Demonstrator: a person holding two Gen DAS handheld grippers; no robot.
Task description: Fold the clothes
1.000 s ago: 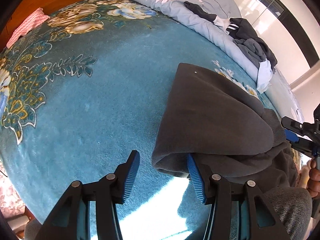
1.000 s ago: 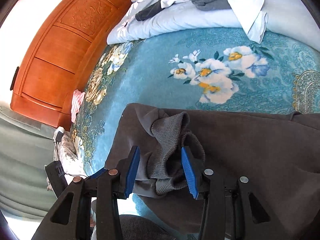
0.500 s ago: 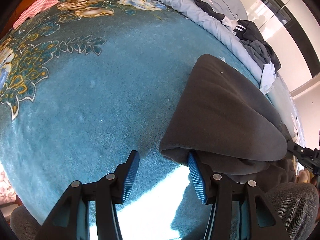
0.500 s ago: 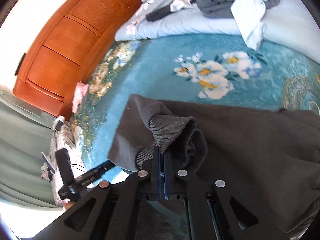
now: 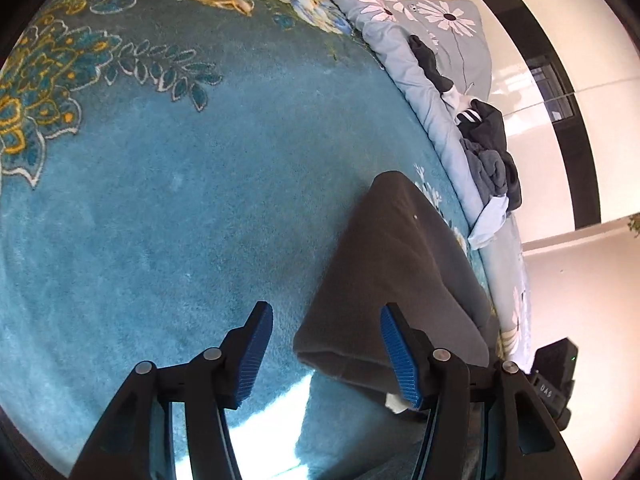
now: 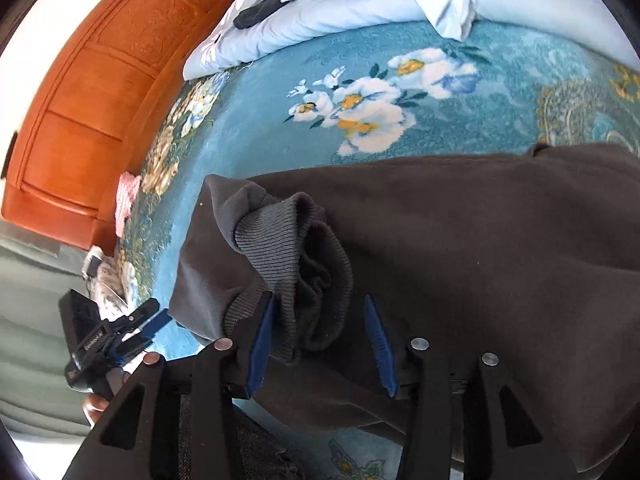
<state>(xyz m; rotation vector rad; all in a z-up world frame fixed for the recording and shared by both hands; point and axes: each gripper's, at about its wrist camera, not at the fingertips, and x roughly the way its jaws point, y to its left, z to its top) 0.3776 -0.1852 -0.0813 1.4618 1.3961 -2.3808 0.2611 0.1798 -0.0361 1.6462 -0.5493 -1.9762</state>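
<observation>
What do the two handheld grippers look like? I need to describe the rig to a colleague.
Both the left gripper and the right gripper have black plastic arms with triangular cut-outs and round silver rivets. Each finger ends in a ribbed blue pad. No cables show.

One dark grey sweatshirt, two hand-held grippers, one blue floral blanket, one pink cloth.

The left claw stands with its blue-padded jaws apart, having just widened, over the folded corner of a dark grey sweatshirt lying on a teal floral plush bedspread; its pads press nothing.
</observation>
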